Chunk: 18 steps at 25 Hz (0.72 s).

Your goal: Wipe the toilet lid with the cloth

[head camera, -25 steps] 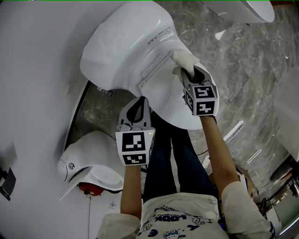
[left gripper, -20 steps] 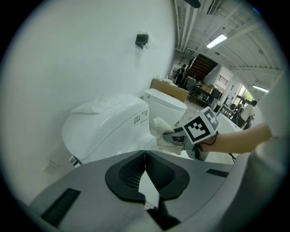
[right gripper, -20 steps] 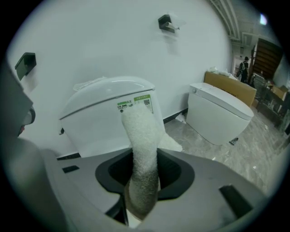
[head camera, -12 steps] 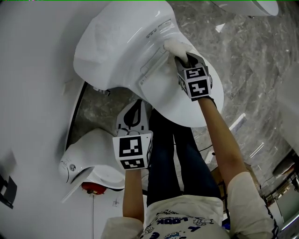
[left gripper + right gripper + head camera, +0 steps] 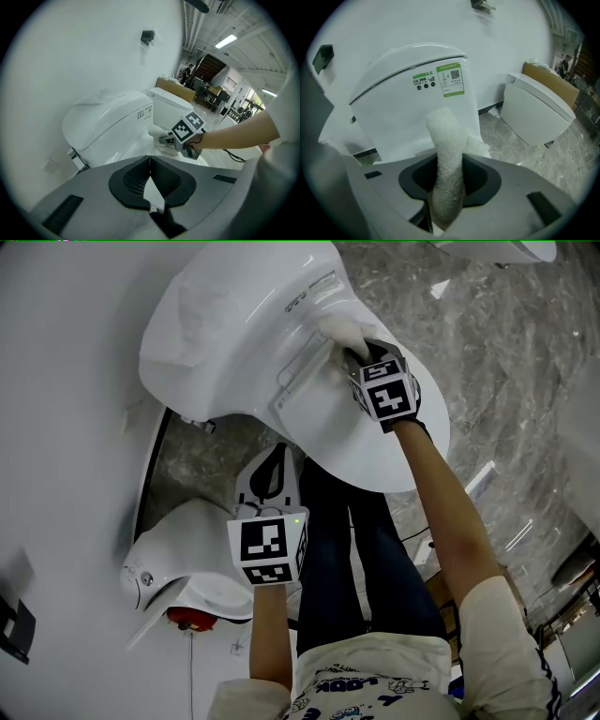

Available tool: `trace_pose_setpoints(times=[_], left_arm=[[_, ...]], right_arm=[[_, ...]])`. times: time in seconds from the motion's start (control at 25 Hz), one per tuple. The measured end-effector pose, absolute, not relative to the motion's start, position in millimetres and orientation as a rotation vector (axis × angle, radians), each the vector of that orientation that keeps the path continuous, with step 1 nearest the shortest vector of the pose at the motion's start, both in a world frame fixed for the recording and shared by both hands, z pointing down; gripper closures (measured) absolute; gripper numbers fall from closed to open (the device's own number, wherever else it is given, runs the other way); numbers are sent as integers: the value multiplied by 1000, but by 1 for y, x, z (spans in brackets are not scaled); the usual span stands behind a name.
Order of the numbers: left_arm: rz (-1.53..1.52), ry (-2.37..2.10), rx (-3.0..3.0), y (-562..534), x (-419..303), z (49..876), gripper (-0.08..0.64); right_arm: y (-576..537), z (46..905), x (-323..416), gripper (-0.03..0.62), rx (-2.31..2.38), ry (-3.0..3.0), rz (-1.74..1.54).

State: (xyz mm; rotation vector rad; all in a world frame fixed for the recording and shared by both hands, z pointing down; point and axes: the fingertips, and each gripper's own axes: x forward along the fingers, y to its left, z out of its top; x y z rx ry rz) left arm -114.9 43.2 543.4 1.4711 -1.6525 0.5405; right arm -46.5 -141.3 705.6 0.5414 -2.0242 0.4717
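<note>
The white toilet lid (image 5: 375,442) lies shut below the tank (image 5: 244,315). My right gripper (image 5: 354,354) is shut on a white fluffy cloth (image 5: 342,332) and presses it on the lid's back end, close to the tank. In the right gripper view the cloth (image 5: 447,154) sticks out between the jaws toward the tank (image 5: 408,93) with its green label. My left gripper (image 5: 272,457) hovers shut and empty beside the lid's near left edge. From the left gripper view, its jaws (image 5: 150,159) meet, and the right gripper (image 5: 164,138) with the cloth (image 5: 157,132) shows beyond.
A second white toilet (image 5: 187,549) with a red part (image 5: 183,617) stands at the lower left by the white wall (image 5: 66,427). Another toilet (image 5: 539,110) stands to the right on the grey marble floor (image 5: 506,381). The person's legs (image 5: 356,568) are in front of the bowl.
My right gripper has slid the cloth up and left along the lid toward the tank. The left gripper has hardly moved.
</note>
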Motion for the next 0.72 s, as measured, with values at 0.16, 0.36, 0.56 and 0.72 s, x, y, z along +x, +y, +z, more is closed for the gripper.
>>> trace_pose_setpoints(times=[0.16,0.36,0.56,0.72], left_arm=[[546,-1647,1474,46,-109,544,555],[555,-1639,1483,49,-103,542,555],[568,-1634,1508,48,-95,537,555],[578,-1621,1540,45,-83,534,555]], right_arm=[[-143,707,-37,469,560,-2006,477],[-142,708,-15,469,610,-1984,510],[-140,710,21,469,675,-1956,562],[-136,711,56,469,726,-1932,595]])
